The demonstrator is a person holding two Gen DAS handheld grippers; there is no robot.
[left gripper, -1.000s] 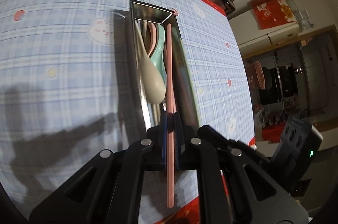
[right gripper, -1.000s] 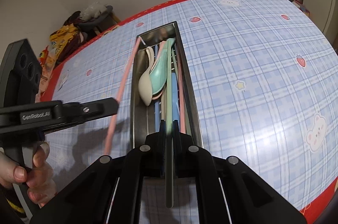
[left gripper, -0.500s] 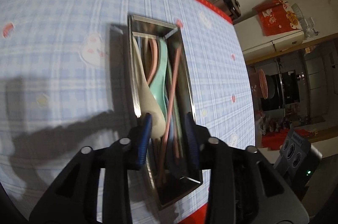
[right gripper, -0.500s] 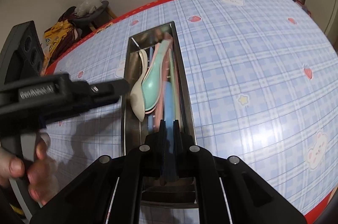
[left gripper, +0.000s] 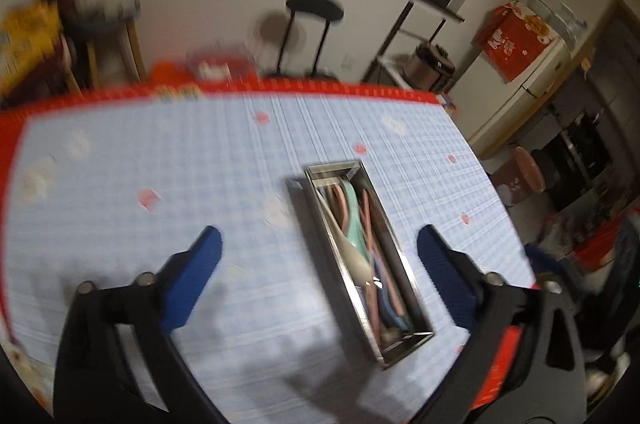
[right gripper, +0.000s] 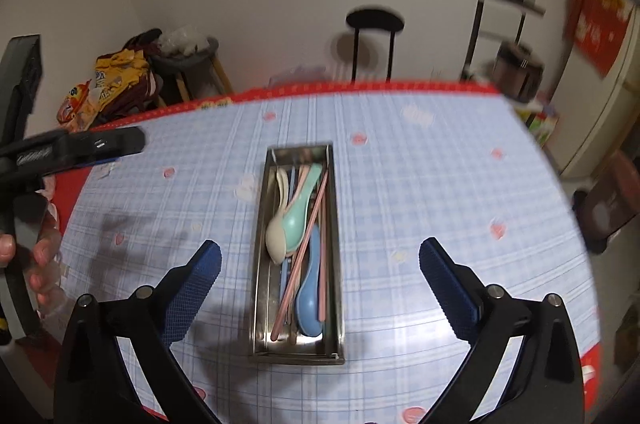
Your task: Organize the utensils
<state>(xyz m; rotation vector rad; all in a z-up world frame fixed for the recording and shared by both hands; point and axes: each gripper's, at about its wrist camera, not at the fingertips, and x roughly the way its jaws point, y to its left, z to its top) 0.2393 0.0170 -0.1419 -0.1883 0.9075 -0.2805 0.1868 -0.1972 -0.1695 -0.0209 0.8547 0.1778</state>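
As seen from the left wrist, blurred throughout: left gripper (left gripper: pixel 318 246) with blue-padded black fingers (left gripper: pixel 198 272) spread wide, nothing between the pads, jaws just been opening. Below and between them, long rectangular stainless-steel utensil tray (left gripper: pixel 400 252) lying on blue plaid tabletop with red border (left gripper: pixel 160 184), angled from upper left to lower right. Inside tray: cream ceramic soup spoon (left gripper: pixel 354 258), mint-green ceramic soup spoon (left gripper: pixel 354 220), pink chopsticks (left gripper: pixel 370 228), bit of blue spoon (left gripper: pixel 394 310) near the close end. All utensils in the tray, none held. Black round stool (left gripper: pixel 314 8) behind the far tabletop edge, red box (left gripper: pixel 516 38) on white cabinet at right.

Seen from the right wrist, sharper: right gripper (right gripper: pixel 320 258) with fingers (right gripper: pixel 450 284) fully apart, gripping nothing, jaws just been opening. Steel tray (right gripper: pixel 338 256) straight ahead between the fingers, lengthwise, resting flat on plaid tabletop (right gripper: pixel 420 204). Cream spoon (right gripper: pixel 277 232) at left with bowl toward camera, mint spoon (right gripper: pixel 298 216) overlapping just beside it, pink chopsticks (right gripper: pixel 300 264) crossing diagonally over the pile, blue plastic spoon (right gripper: pixel 310 296) bowl at near end, further pink stick along the right wall. Left gripper (right gripper: pixel 80 148) visible at left edge, above the tabletop, well apart from tray, person's hand (right gripper: pixel 28 256) on its handle. Black stool (right gripper: pixel 374 20) by the wall, yellow snack bags (right gripper: pixel 108 80) at far left.
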